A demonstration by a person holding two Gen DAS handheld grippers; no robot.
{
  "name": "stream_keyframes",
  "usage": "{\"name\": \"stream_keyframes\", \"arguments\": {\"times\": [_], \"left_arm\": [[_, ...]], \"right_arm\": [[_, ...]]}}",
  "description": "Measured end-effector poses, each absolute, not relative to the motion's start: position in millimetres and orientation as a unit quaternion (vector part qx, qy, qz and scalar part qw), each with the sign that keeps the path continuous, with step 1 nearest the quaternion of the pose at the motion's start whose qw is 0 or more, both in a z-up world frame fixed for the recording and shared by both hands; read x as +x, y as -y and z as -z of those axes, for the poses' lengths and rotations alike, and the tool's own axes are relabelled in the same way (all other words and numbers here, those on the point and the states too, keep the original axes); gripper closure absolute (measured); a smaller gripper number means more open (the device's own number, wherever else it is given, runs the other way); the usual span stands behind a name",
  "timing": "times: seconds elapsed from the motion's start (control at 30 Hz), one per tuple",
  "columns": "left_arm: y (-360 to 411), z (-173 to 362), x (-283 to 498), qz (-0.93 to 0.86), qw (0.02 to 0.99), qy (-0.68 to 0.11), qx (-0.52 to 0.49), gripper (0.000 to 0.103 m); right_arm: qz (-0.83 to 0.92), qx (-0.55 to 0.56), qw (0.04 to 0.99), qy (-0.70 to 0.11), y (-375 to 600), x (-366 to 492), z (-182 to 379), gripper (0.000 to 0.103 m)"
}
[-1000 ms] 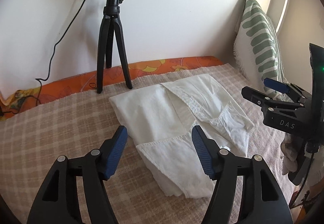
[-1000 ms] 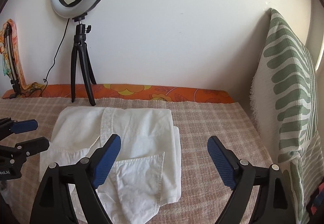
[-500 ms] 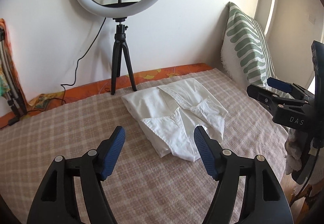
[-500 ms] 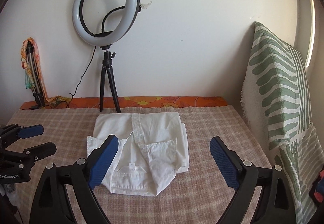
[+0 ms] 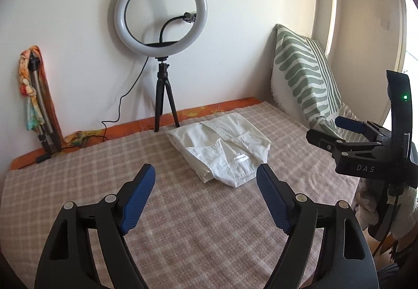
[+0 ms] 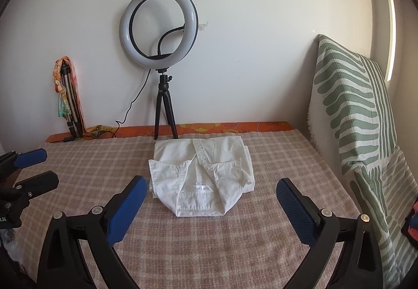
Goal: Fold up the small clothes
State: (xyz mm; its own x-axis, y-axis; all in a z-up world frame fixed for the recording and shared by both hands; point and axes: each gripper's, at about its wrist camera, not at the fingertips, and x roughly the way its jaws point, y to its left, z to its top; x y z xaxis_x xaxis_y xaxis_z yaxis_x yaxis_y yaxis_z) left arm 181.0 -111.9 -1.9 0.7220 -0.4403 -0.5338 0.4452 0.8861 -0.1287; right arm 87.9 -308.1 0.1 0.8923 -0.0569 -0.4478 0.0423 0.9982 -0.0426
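A small white shirt (image 5: 220,146) lies folded into a compact stack on the checked bedspread (image 5: 78,179), collar side toward me; it also shows in the right wrist view (image 6: 202,174). My left gripper (image 5: 205,179) is open and empty, held back from the shirt's near edge. My right gripper (image 6: 209,193) is open and empty, also short of the shirt. The right gripper shows at the right of the left wrist view (image 5: 331,132), and the left gripper at the left of the right wrist view (image 6: 31,168).
A ring light on a black tripod (image 5: 163,95) stands behind the shirt by the wall. A green-striped pillow (image 6: 360,116) leans at the right. A folded tripod wrapped in a scarf (image 5: 36,100) leans at the far left. A cable (image 5: 117,116) runs along the orange mattress edge.
Both grippers have pulled back and up from the shirt, so it looks smaller and farther. The shirt lies as before. Both grippers stay open.
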Motion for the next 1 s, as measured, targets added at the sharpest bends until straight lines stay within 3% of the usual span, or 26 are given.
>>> {"name": "stream_keyframes", "arguments": {"times": [1.0], "left_arm": [[75,40,124,0.201,0.935,-0.293,0.023,0.019]], "right_arm": [[0.033,0.014,0.974,-0.223,260,44,51,0.0]]}}
